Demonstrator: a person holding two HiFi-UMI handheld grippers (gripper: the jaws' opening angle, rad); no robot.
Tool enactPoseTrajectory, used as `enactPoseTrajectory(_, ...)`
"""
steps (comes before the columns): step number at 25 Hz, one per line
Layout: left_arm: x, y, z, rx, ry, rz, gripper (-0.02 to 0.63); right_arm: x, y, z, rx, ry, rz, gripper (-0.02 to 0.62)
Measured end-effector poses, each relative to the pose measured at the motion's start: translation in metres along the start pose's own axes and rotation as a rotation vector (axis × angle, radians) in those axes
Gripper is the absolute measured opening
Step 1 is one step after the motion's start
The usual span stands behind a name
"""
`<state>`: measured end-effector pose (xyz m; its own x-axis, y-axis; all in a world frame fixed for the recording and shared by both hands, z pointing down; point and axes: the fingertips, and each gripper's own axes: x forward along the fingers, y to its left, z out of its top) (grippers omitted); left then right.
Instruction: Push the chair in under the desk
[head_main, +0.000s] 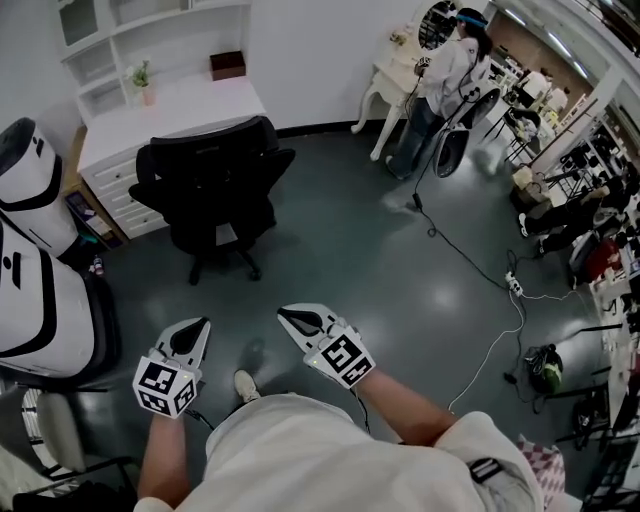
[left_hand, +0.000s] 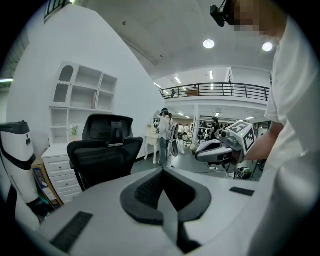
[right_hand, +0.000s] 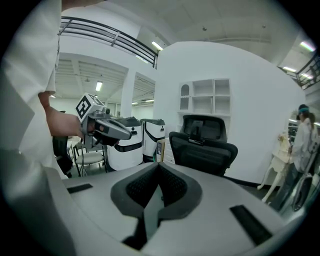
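A black mesh office chair (head_main: 215, 190) stands on the dark floor in front of the white desk (head_main: 180, 105), its back towards me and its seat facing the desk. Both grippers hang in the air short of the chair, apart from it. My left gripper (head_main: 202, 324) is shut with nothing in it, pointing at the chair (left_hand: 102, 155). My right gripper (head_main: 284, 314) is shut and empty too, beside the left one. In the right gripper view the chair (right_hand: 202, 150) sits ahead and the left gripper (right_hand: 127, 134) shows at the left.
Two white-and-black machines (head_main: 30, 270) stand at the left, next to the desk's drawers (head_main: 115, 195). A person (head_main: 445, 80) stands at a white table at the back right. A cable (head_main: 480, 270) with a power strip crosses the floor on the right. A pale chair (head_main: 50, 430) stands at the lower left.
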<state>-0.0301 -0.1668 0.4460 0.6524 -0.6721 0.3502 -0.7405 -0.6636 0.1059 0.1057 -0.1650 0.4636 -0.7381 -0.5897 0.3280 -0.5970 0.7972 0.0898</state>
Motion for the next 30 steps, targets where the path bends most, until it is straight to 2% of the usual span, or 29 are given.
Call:
enactPoseTrajectory(7, 0.0, -0.044, -0.006, -0.002, 0.001, 0.016, -0.004, -0.041, 0.011, -0.01, -0.003, -0.02, 0.033, 0.004)
enactPoseTrajectory(12, -0.003, -0.071, -0.011, 0.0, -0.007, 0.023, -0.004, -0.065, 0.015, -0.022, 0.001, -0.027, 0.022, 0.003)
enactPoseTrajectory(30, -0.042, -0.122, -0.037, -0.007, -0.002, 0.037, -0.003, -0.108, 0.066, -0.034, 0.02, -0.057, 0.043, 0.003)
